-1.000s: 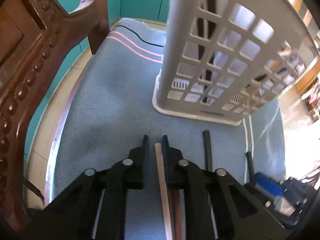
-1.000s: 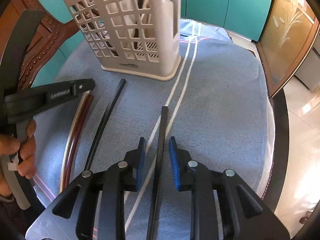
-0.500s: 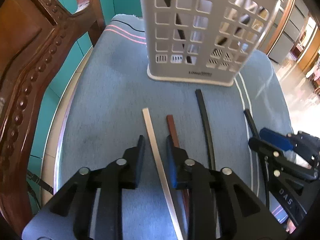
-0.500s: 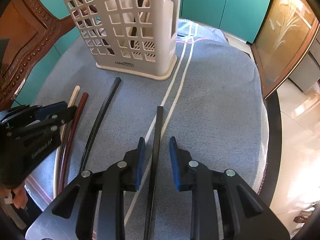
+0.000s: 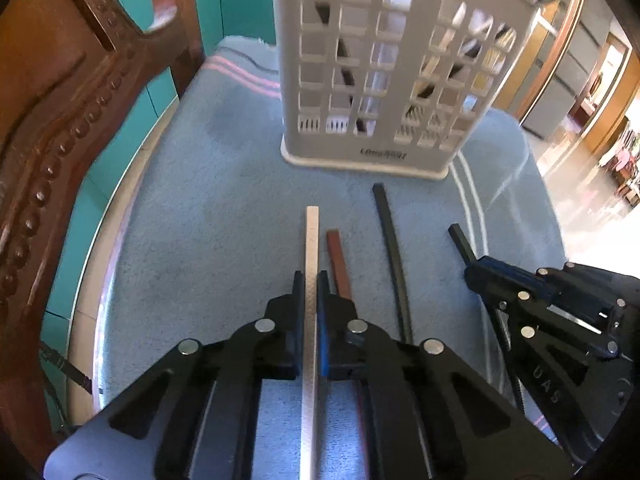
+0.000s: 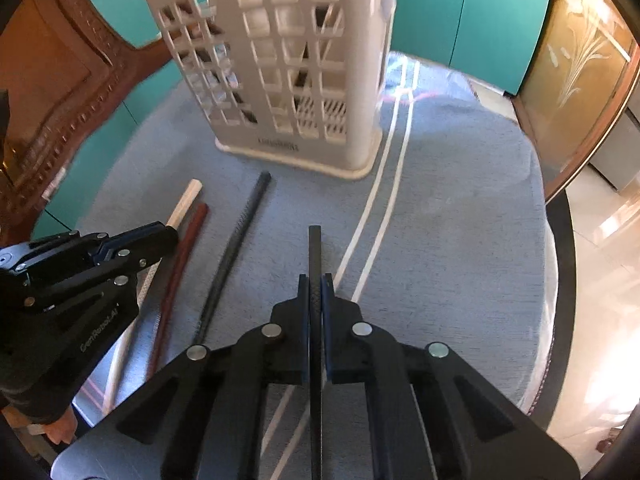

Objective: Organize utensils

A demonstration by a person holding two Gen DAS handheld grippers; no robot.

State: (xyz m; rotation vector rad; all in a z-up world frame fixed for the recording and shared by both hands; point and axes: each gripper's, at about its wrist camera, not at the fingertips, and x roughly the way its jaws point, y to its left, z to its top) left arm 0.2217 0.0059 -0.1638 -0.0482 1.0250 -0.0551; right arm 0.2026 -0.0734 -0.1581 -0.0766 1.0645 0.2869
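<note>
Blue cloth (image 5: 208,208) covers the round table, with a carved brown wooden chair (image 5: 60,112) beside it. Near the table's middle stands a tall pale grey plastic lattice basket (image 5: 384,80). Left tool (image 5: 311,280) is clamped on a white flat chopstick (image 5: 311,240); right tool (image 6: 315,280) is clamped on a black chopstick (image 6: 315,252). Between them lie a reddish-brown chopstick (image 5: 338,260) and a second black stick (image 5: 394,248).

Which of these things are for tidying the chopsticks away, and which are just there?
For the job:
- white chopstick, in the left gripper
- black chopstick, in the right gripper
- reddish-brown chopstick
- second black chopstick
- pale plastic lattice basket

Just there:
- carved wooden chair
- blue striped cloth
</note>
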